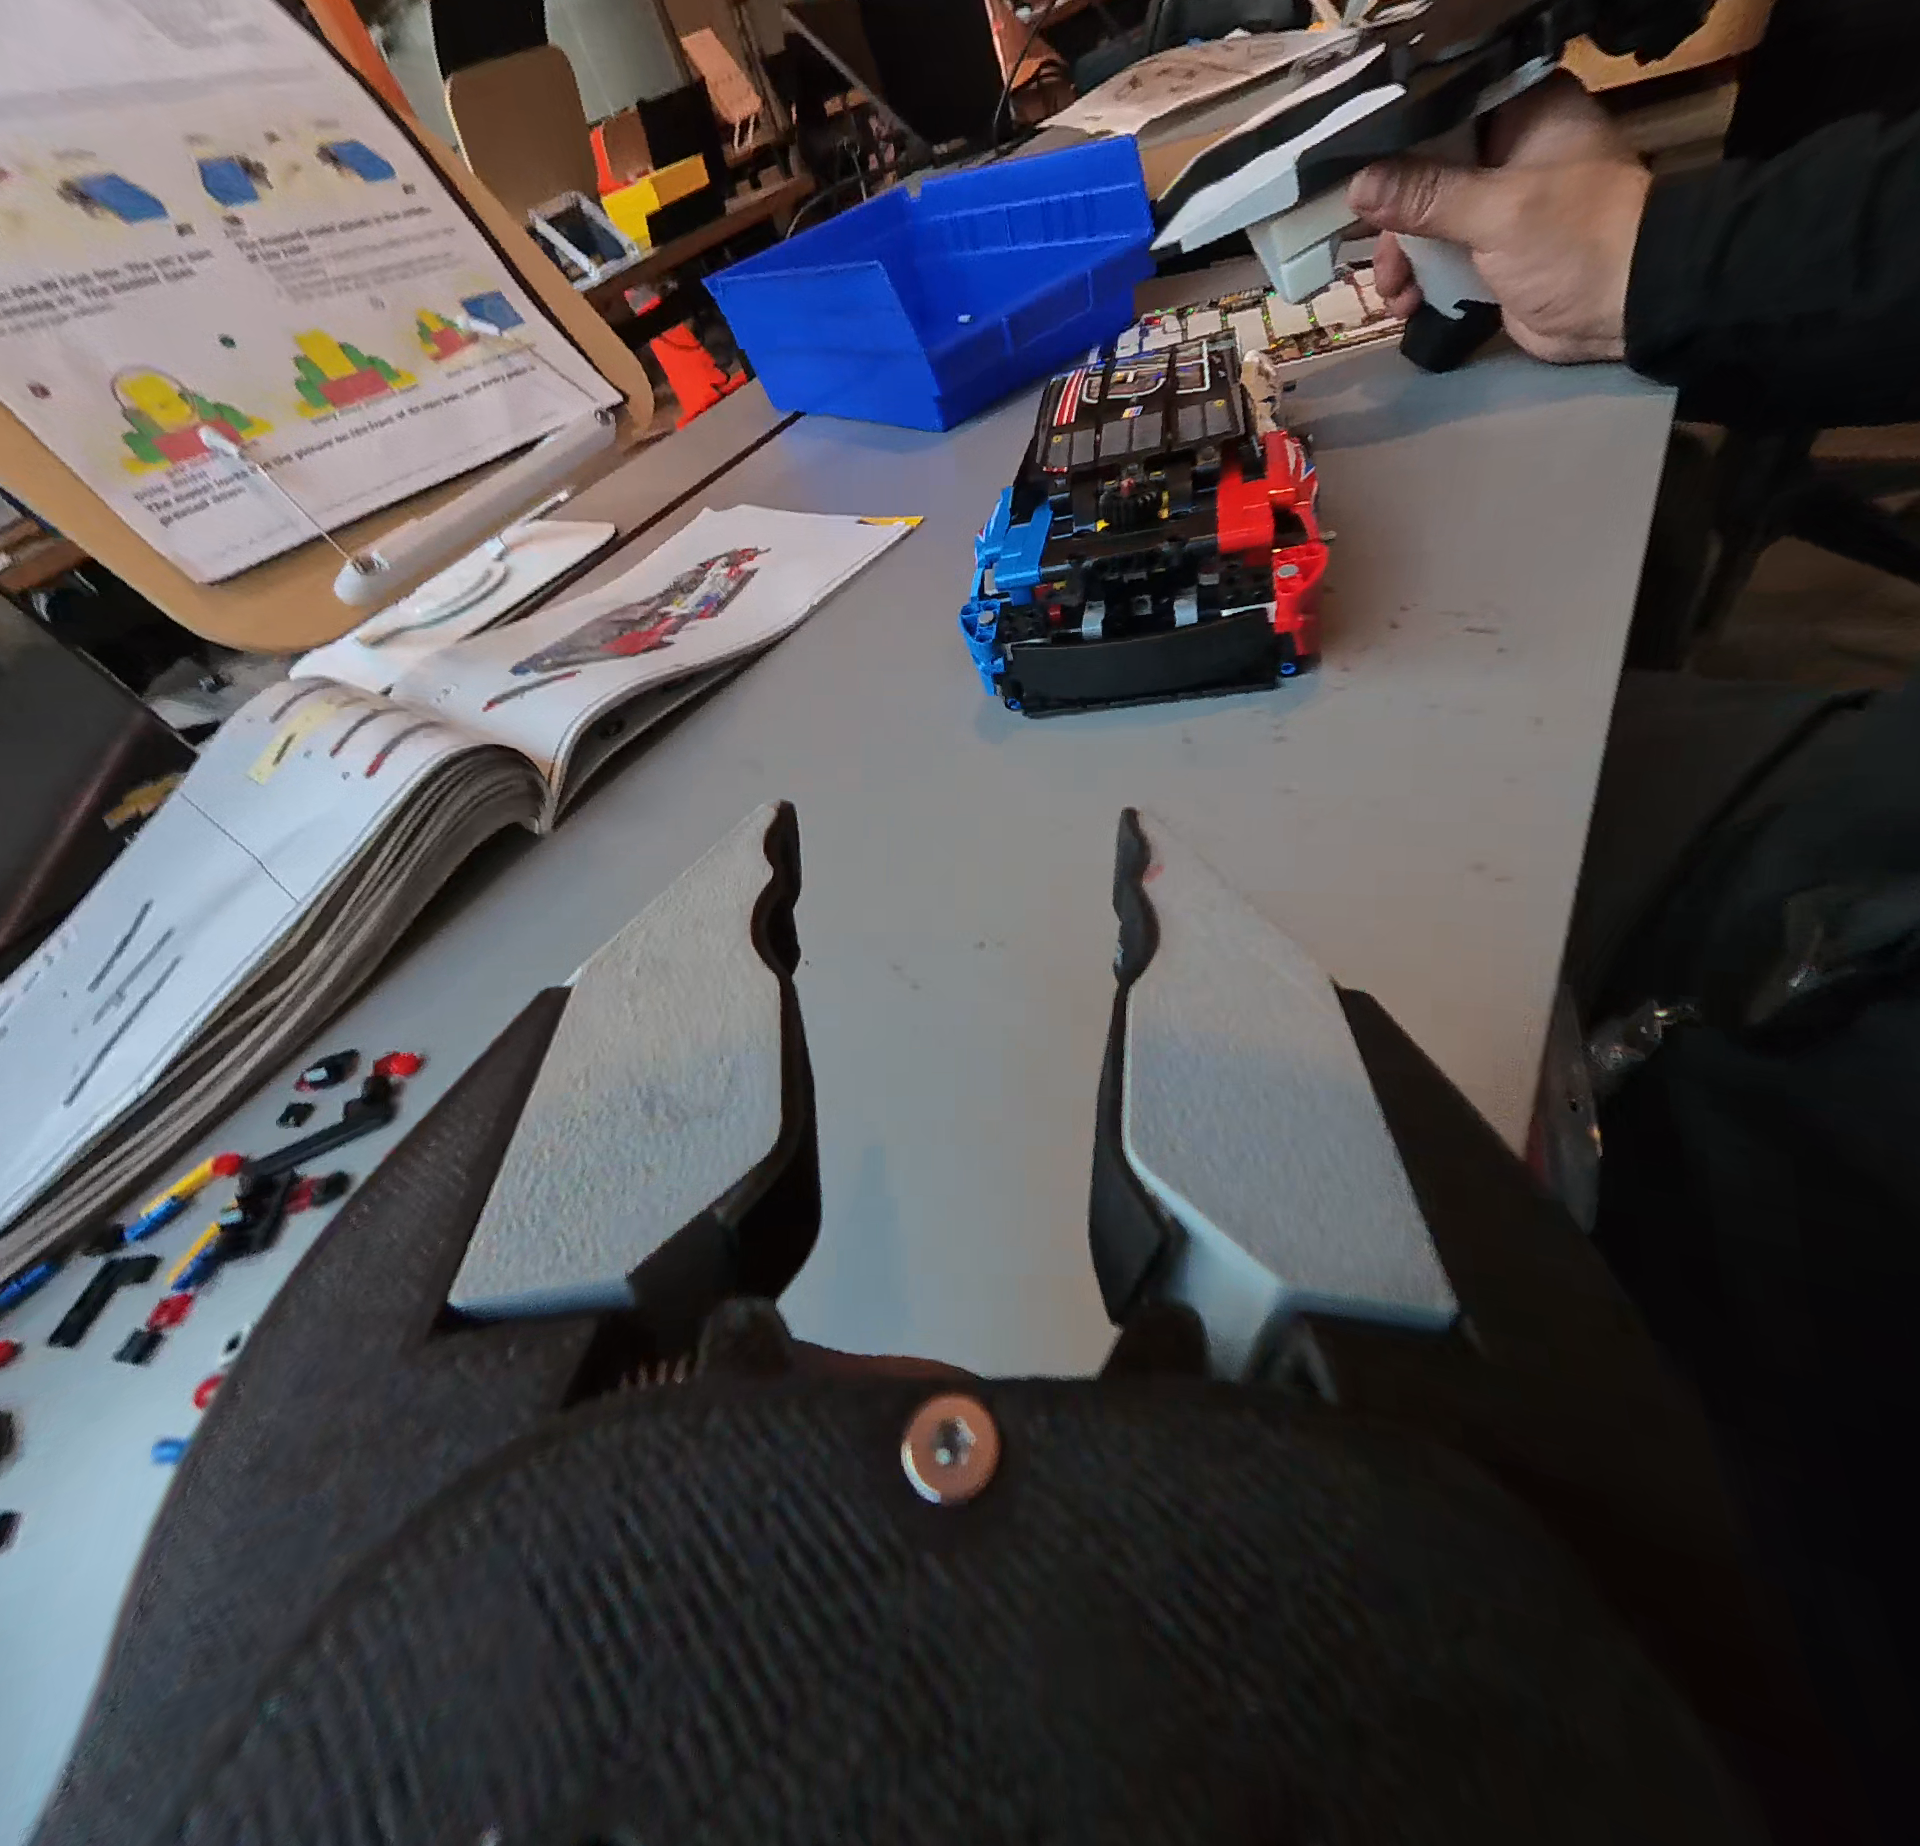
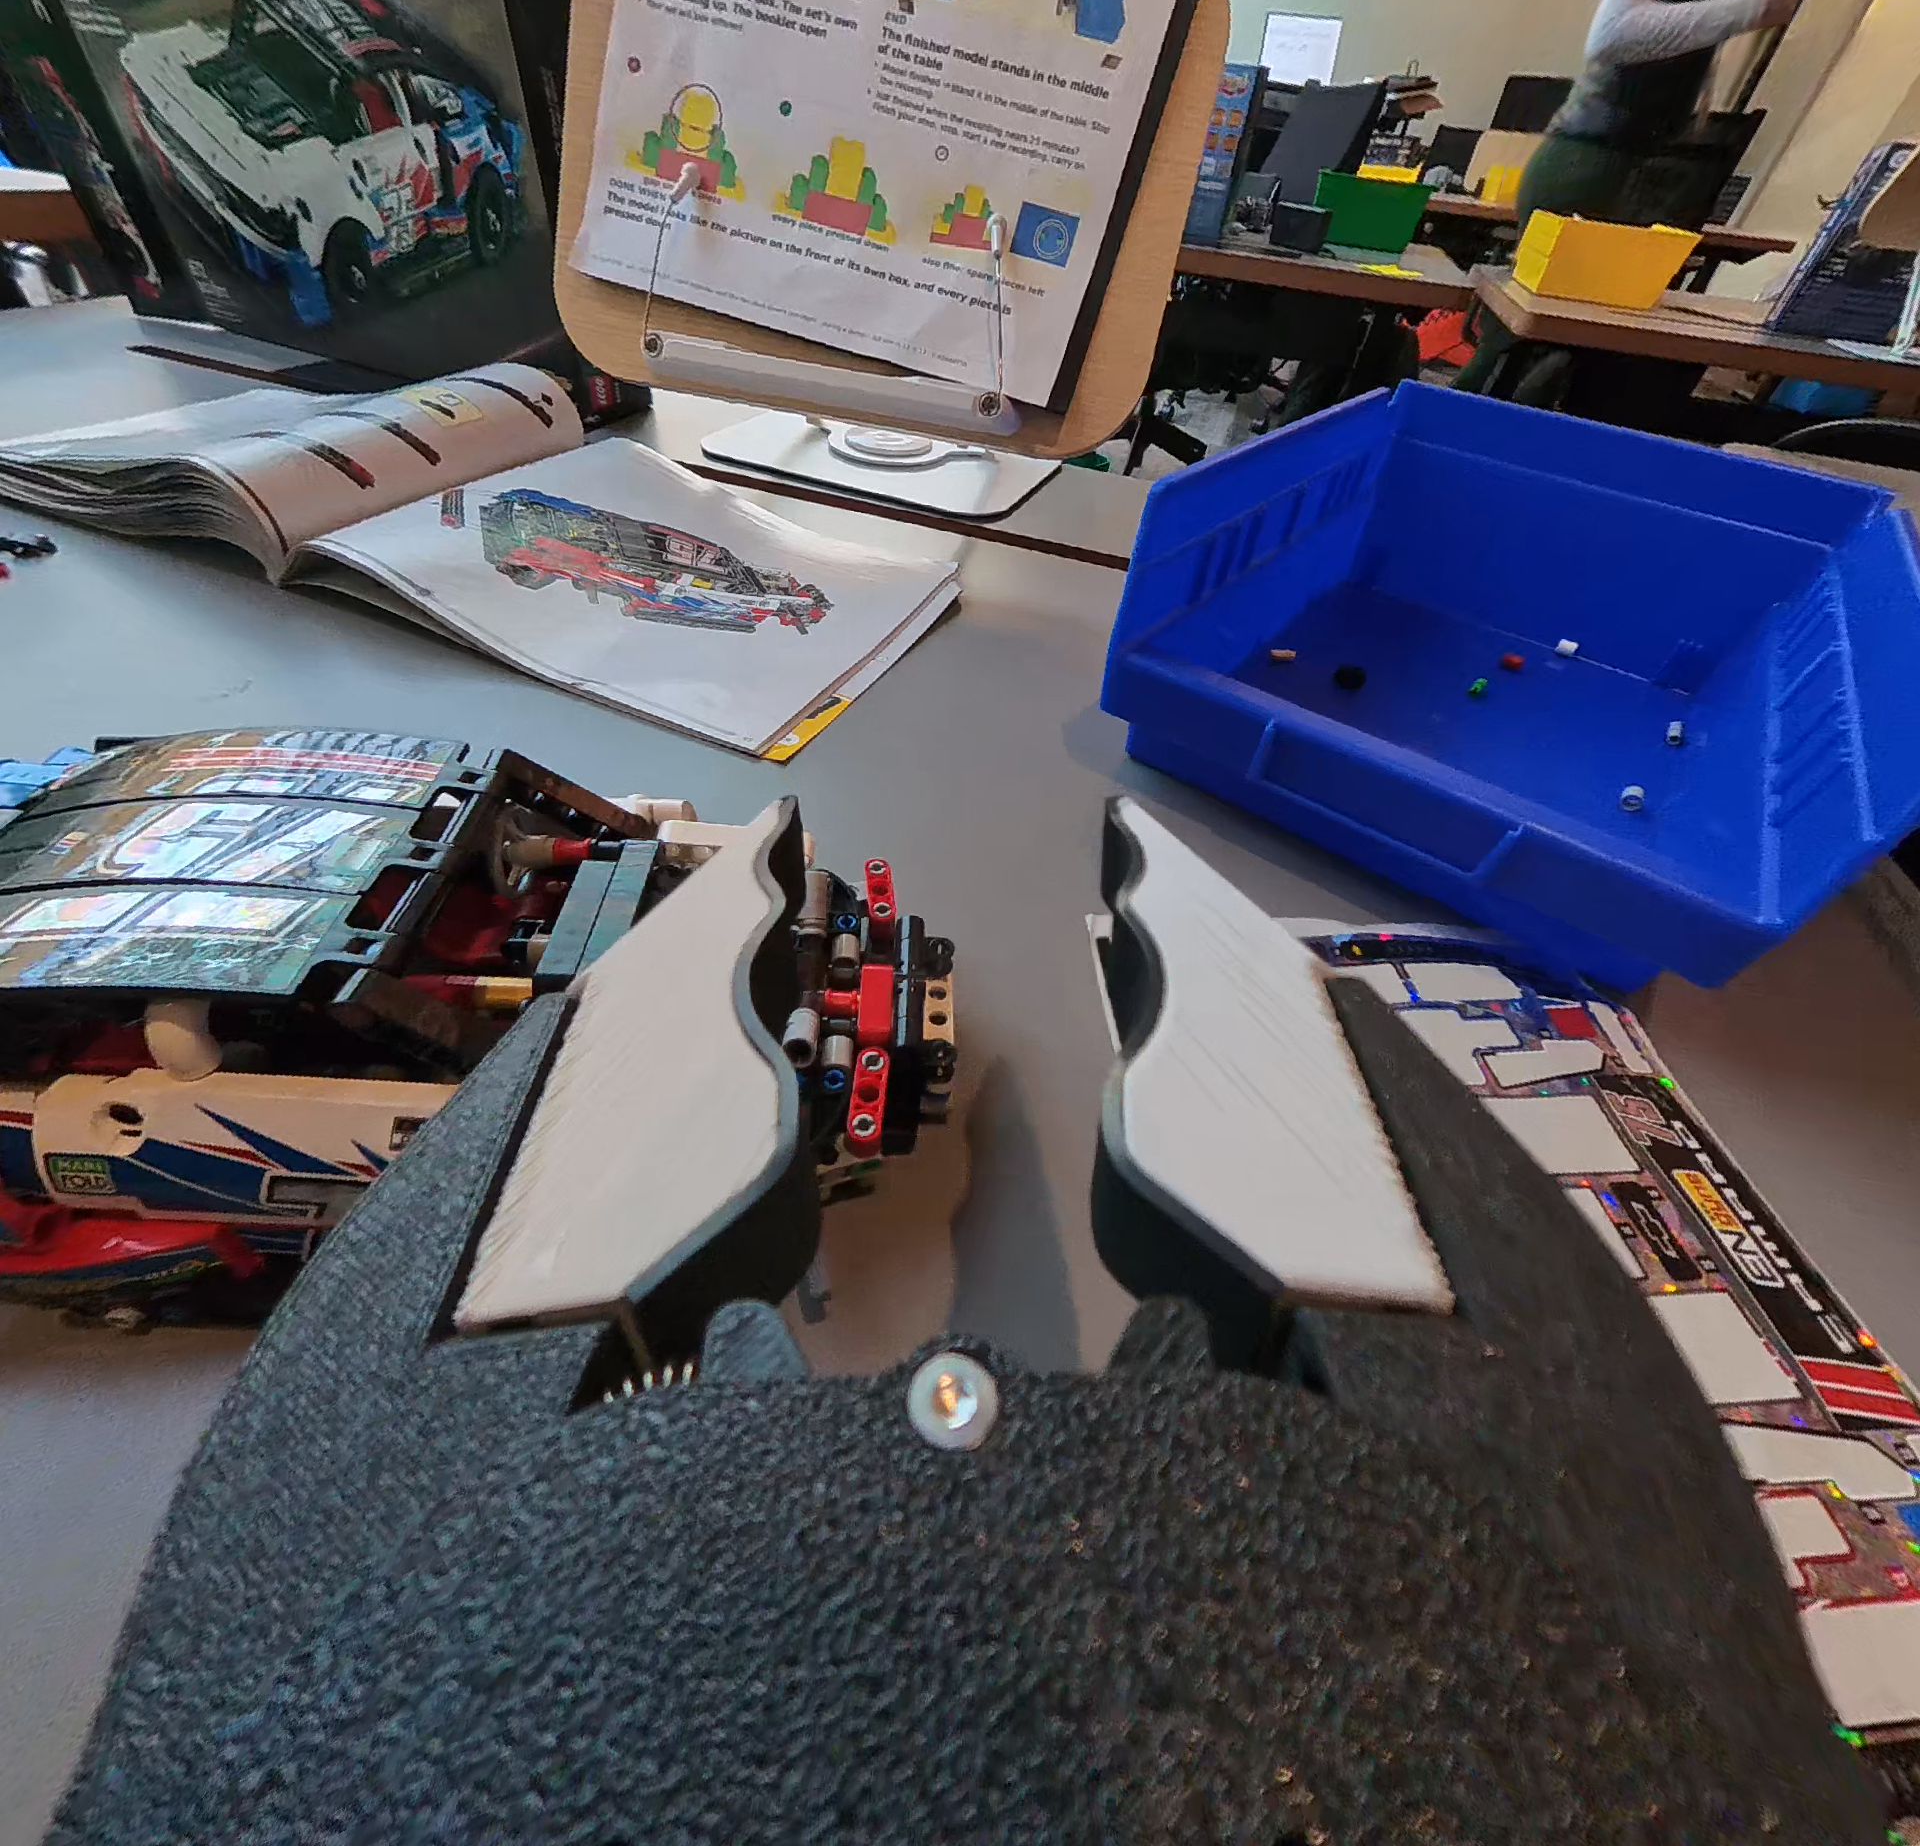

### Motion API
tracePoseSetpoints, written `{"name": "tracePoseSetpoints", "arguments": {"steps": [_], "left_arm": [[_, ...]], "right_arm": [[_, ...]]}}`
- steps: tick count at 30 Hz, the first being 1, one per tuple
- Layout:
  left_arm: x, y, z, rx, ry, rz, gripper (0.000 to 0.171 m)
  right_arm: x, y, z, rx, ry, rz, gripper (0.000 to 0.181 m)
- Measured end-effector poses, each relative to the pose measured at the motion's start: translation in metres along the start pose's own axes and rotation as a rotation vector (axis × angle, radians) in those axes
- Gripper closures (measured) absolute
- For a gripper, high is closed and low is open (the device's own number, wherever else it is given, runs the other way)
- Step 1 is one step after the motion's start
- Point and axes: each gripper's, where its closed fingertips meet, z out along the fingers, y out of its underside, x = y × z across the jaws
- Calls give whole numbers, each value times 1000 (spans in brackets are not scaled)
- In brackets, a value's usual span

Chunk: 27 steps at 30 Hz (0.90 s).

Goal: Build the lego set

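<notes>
The partly built lego car point(image 1: 1148, 539) stands on the grey table point(image 1: 935, 757), black in the middle with blue and red sides. In the right wrist view the lego car point(image 2: 312, 965) lies at the left, its open end with red beams beside my left finger. My left gripper point(image 1: 961, 840) is open and empty, above bare table, well short of the car. My right gripper point(image 2: 951, 835) is open and empty, just right of the car's end. It also shows in the left wrist view point(image 1: 1351, 165), held by a hand above the sticker sheet. Several loose lego pieces point(image 1: 208, 1204) lie at the lower left.
An open instruction booklet point(image 1: 416, 757) lies left of the car; it shows in the right wrist view too point(image 2: 623, 570). A blue bin point(image 2: 1507, 674) with several small pieces stands at the right. A sticker sheet point(image 2: 1662, 1225) lies under my right gripper. An instruction stand point(image 2: 883, 165) and the set box point(image 2: 291, 123) stand behind. Spacing between my two grippers at the tips: around 40 cm. The partly built lego car point(image 1: 1148, 539) lies around 15 cm away from my left fingertips.
</notes>
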Motion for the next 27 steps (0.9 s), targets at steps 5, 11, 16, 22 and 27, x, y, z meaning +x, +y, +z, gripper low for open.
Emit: {"name": "tracePoseSetpoints", "arguments": {"steps": [5, 11, 16, 22, 27], "left_arm": [[-9, -5, 8, 73, 55, 33, 118], [-16, -15, 15, 152, 168, -118, 118], [-18, -18, 13, 184, 158, -112, 125], [-25, -19, 12, 191, 88, -102, 125], [-28, -22, -4, 219, -22, -135, 124]], "right_arm": [[8, 4, 3, -30, 24, 39, 118], [22, 6, 4, -37, 76, 98, 115], [29, 4, 3, -16, 110, 105, 116], [25, -8, -1, 61, 91, 80, 119], [17, -20, -8, 143, 45, 94, 114]]}}
